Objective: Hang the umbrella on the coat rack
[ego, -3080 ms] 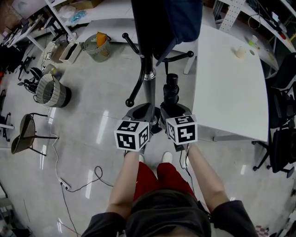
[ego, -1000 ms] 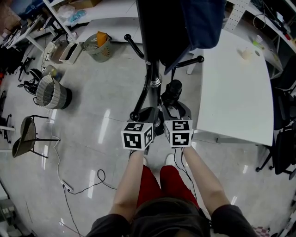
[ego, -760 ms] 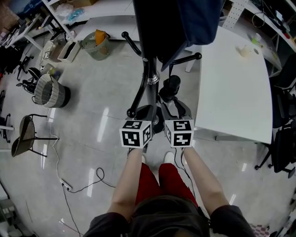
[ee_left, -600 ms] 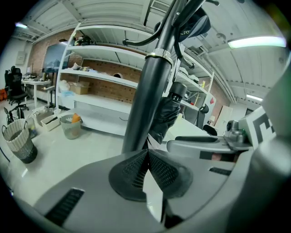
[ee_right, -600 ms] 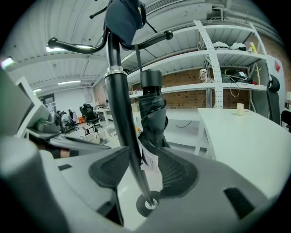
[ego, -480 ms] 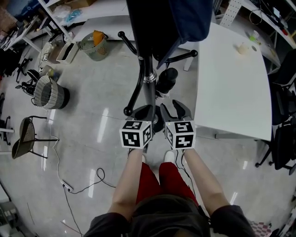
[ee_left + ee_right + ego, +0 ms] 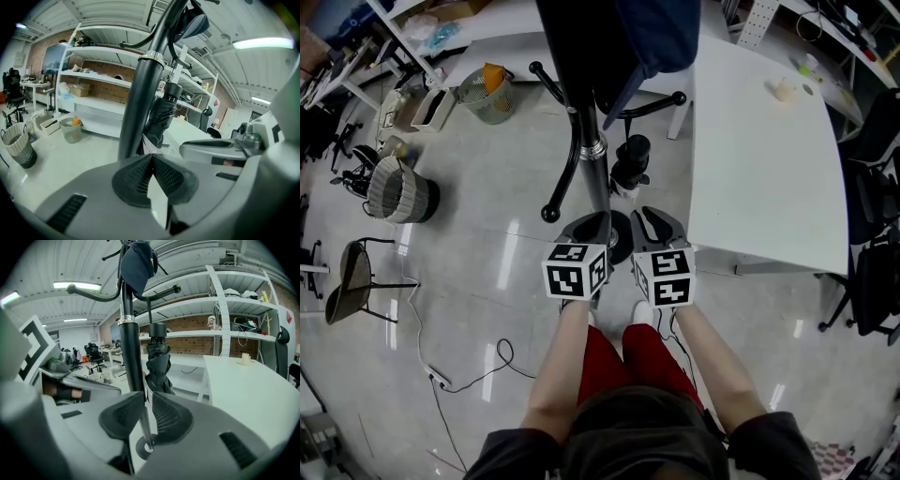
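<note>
A glossy pale floor (image 7: 478, 234) carries a coat rack (image 7: 594, 178) at centre. A woven basket (image 7: 398, 187) sits to the left and a mesh bin (image 7: 490, 94) at far left. A chair (image 7: 352, 277) stands at the left edge, and a black cable (image 7: 464, 380) trails near left. A white counter (image 7: 769, 187) stands at right, with a cup (image 7: 784, 89) at its far end.

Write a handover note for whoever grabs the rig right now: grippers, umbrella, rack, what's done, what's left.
Left gripper: shut, empty, facing the rack pole.
Right gripper: jaws closing, nothing between them.
Umbrella: folded, hanging from a rack arm, clear of both grippers.
Rack: upright on the floor beside the table.
Done: the umbrella looks hung.
Left: probably only backing both grippers away.
</note>
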A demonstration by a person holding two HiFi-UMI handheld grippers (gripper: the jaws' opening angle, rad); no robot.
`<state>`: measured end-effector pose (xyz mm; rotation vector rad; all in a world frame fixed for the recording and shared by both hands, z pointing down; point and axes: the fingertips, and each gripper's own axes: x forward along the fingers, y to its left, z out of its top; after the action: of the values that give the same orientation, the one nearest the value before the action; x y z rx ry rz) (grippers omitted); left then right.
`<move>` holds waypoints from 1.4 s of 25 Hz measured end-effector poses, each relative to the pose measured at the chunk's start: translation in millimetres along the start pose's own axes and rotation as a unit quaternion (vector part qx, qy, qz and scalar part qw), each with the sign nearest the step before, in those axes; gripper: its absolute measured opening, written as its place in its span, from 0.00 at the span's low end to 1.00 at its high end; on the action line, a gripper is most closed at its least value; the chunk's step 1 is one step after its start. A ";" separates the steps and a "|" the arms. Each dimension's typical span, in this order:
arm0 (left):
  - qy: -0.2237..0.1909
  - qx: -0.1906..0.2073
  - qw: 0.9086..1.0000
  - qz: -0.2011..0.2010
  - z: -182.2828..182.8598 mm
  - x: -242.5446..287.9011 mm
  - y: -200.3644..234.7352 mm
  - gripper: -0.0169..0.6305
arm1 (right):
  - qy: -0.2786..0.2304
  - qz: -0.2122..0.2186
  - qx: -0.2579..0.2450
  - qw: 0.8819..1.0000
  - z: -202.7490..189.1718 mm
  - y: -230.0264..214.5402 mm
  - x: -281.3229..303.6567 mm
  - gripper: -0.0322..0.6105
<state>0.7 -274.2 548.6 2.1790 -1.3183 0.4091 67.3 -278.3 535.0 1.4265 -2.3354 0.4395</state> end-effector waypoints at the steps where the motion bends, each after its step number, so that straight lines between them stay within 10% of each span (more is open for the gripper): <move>1: 0.000 0.002 1.000 0.000 0.5 -0.8 -2.0 0.04 | -0.002 0.001 -0.002 1.000 1.3 1.1 -2.8 0.16; 35: -0.069 0.053 0.996 0.014 46.9 -68.2 -46.3 0.04 | -0.081 0.037 -0.016 0.996 57.1 8.2 -74.8 0.08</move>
<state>8.2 -236.9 461.7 2.3143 -1.4332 0.3523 83.0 -241.7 449.3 1.4114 -2.5190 0.3160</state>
